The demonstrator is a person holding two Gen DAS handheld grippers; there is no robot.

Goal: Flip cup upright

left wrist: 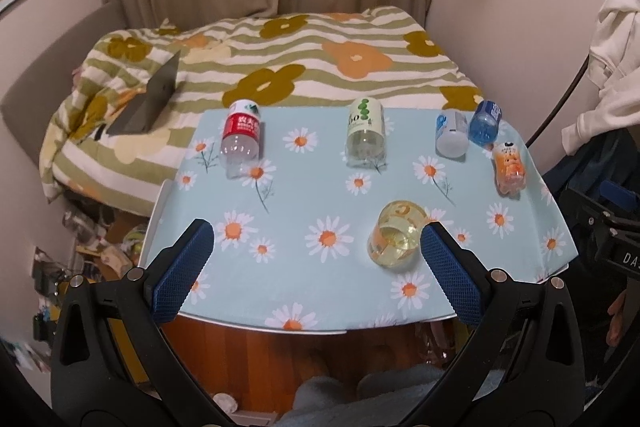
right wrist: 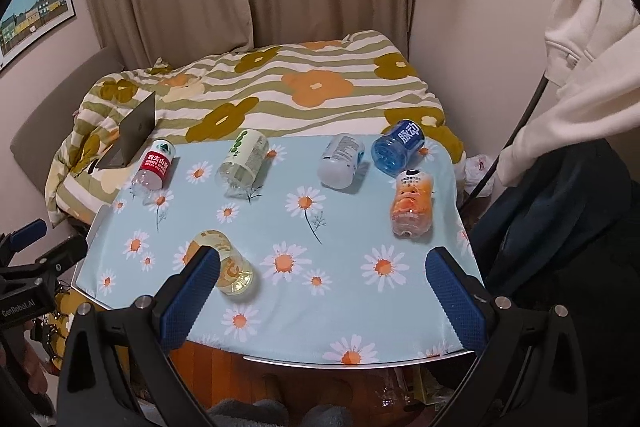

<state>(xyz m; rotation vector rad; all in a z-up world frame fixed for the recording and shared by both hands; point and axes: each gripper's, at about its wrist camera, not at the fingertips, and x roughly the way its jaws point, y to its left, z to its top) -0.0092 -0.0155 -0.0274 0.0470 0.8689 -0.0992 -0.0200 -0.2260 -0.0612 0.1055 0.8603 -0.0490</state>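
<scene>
A clear yellowish cup [left wrist: 396, 237] lies on its side on the daisy-print table [left wrist: 304, 267], its wide end facing me. It also shows in the right wrist view [right wrist: 228, 265]. My left gripper [left wrist: 316, 247] is open and empty above the table's near edge; its right finger [left wrist: 448, 267] partly covers the cup's right side. My right gripper [right wrist: 324, 279] is open and empty; its left finger [right wrist: 192, 291] overlaps the cup's near left side.
Several bottles lie on their sides along the far half: red-label [left wrist: 241, 137], green-label [left wrist: 365, 137], white [left wrist: 452, 133], blue [left wrist: 485, 123], orange [left wrist: 509, 167]. A bed with a laptop [left wrist: 150, 99] is behind. White clothing [right wrist: 592, 67] hangs at the right.
</scene>
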